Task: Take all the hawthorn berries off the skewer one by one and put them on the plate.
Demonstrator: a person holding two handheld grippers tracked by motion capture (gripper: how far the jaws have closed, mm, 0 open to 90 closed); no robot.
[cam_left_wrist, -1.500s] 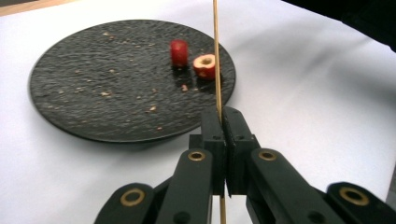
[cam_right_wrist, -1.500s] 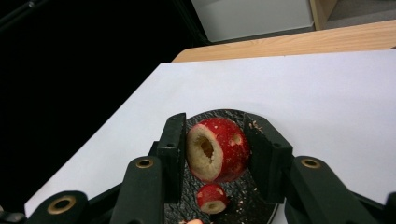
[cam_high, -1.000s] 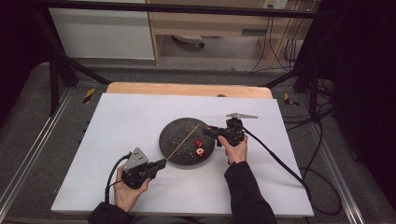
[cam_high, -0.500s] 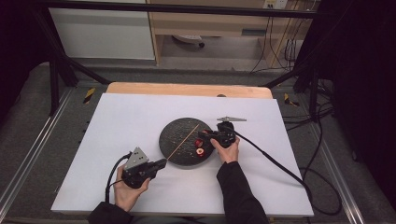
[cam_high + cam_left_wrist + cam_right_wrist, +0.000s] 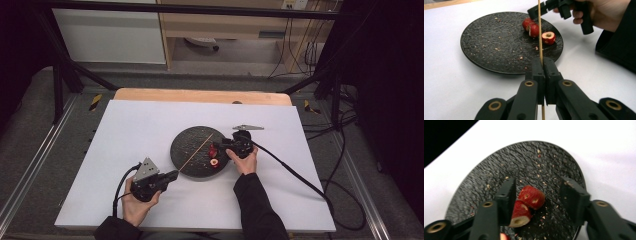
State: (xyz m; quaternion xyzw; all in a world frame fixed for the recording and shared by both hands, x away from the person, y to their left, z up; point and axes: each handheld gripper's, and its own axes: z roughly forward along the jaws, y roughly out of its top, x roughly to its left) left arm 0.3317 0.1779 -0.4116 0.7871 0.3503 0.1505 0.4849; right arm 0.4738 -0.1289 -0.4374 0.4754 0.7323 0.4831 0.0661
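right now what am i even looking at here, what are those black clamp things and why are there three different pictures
A person sits at a white-covered table and holds a black two-jaw hand gripper in each hand; there is no robot arm.

The high view looks down from above the person's side. The other two pictures come from small cameras riding on each gripper, looking along its own jaws.

On the table lies a round black textured plate scattered with crumbs. Three red fruit pieces with pale cut faces lie on it.

The left gripper is shut on a thin wooden skewer, which reaches out over the plate.

The right gripper hangs over the plate. Its jaws have just been opening and stand apart, with two of the fruit pieces between them. One piece lies close against a jaw; I cannot tell if it touches.
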